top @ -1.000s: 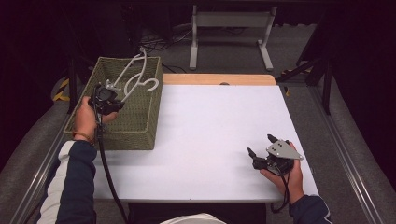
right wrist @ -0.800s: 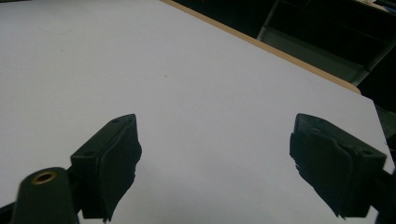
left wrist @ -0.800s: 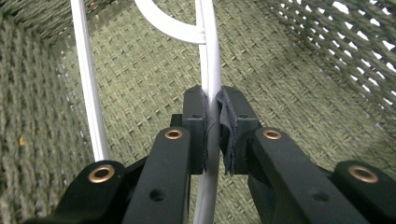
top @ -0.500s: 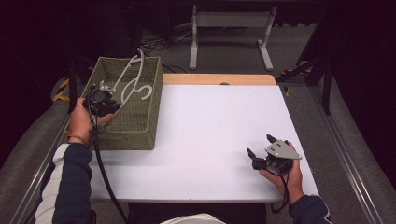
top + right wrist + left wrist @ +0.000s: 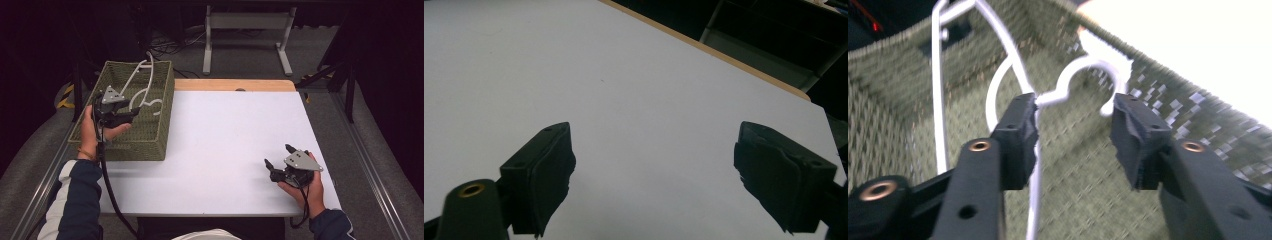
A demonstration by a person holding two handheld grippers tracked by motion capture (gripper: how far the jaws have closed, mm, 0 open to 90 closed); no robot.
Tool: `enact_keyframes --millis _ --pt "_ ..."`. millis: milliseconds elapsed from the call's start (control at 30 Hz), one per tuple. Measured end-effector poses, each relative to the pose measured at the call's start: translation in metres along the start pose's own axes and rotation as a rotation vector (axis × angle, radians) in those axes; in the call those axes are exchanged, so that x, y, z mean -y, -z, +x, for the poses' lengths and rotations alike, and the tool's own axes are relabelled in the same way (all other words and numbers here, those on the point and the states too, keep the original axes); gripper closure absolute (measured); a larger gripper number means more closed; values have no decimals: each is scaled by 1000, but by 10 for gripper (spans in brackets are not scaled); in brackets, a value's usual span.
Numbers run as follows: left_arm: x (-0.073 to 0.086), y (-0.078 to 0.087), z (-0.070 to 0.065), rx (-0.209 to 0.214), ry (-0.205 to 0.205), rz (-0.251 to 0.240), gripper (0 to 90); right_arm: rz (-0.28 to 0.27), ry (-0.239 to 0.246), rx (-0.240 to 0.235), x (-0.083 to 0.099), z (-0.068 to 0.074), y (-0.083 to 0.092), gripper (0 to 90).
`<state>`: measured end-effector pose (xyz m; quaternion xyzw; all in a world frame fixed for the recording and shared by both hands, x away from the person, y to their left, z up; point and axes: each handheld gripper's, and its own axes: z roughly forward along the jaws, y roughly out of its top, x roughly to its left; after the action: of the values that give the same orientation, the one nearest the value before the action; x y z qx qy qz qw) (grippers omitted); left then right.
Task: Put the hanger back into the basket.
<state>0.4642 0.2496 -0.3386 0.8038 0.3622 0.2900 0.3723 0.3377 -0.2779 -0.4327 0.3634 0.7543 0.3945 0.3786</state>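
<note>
Work in hand: putting a white hanger (image 5: 142,87) into the woven basket (image 5: 150,142) at the left side of the high view.
Progress: in my judgement the putting-in is nearly done; the hanger lies in the basket, and its upper part leans out over the far rim.
Left gripper (image 5: 131,114): it is above the basket, and its jaws have just been opening. In the left gripper view the hanger's hook (image 5: 1083,75) is between the pads, but they do not press it; one pad (image 5: 1020,130) is just beside the wire, so the hanger is released.
Right gripper (image 5: 278,157): it rests at the lower right of the high view on the white table (image 5: 230,140), with its jaws spread wide and nothing between them.
What is left: I think only to draw the left gripper back from the basket.
Basket contents: white hanger wire, maybe more than one hanger; I cannot tell the count.
Table: nothing else stands on it.
</note>
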Motion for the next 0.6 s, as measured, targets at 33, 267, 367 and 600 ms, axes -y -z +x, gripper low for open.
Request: enact_keyframes --millis 33,267,367,600 --pt "-1 2 -4 3 3 -34 485 0 0 0 0 0 0 164" --pt "-4 7 -28 18 -20 -148 273 -1 0 0 0 0 0 164" --pt "-4 8 -35 27 -29 -186 204 -1 0 -1 0 1 0 164" --pt "-2 13 -51 41 -46 -268 84 -2 4 -6 -1 2 0 164"
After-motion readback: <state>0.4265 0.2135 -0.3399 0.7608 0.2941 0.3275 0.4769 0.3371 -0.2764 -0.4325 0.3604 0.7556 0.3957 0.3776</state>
